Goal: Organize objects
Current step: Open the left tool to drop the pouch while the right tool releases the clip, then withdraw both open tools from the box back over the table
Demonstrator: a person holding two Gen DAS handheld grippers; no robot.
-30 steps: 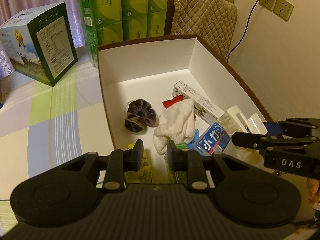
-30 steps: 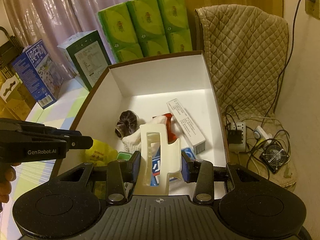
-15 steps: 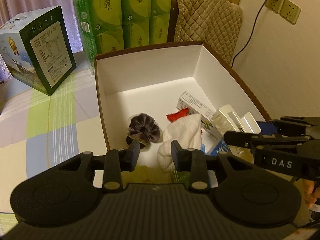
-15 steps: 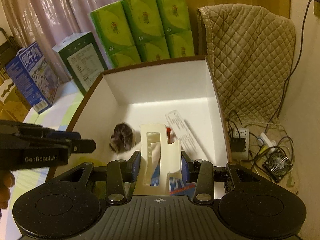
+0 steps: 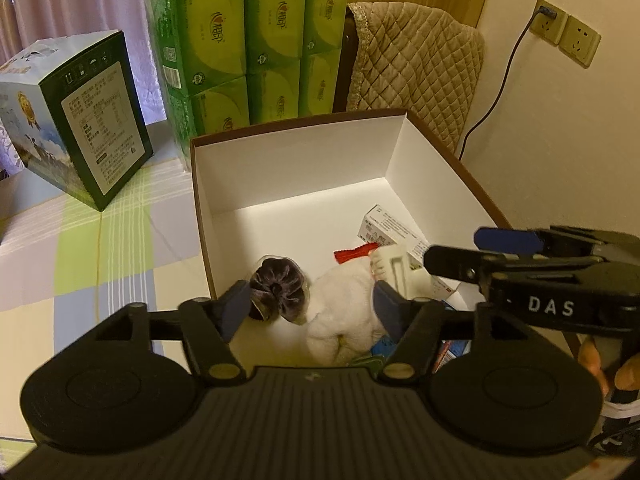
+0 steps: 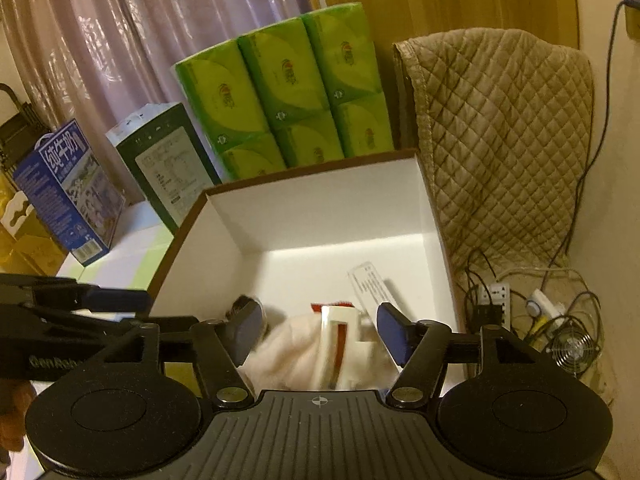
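Cream plastic holder, blurred, lay tilted on the white fluffy sock inside the white cardboard box with brown rim. It sat between the right gripper's spread jaws, untouched, seemingly dropped to join the clutter. The left gripper hovered with jaws spread above the dark purple scrunchie, perhaps ready to tidy. The box stood on the checked desk.

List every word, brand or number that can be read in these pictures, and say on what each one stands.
"DAS": on the right hand-held gripper.
"GenRob", cut off: on the left hand-held gripper.
"纯牛奶": on the blue carton.
Too small or blurred to read: print on the green carton, logos on the tissue packs, text on the white box.
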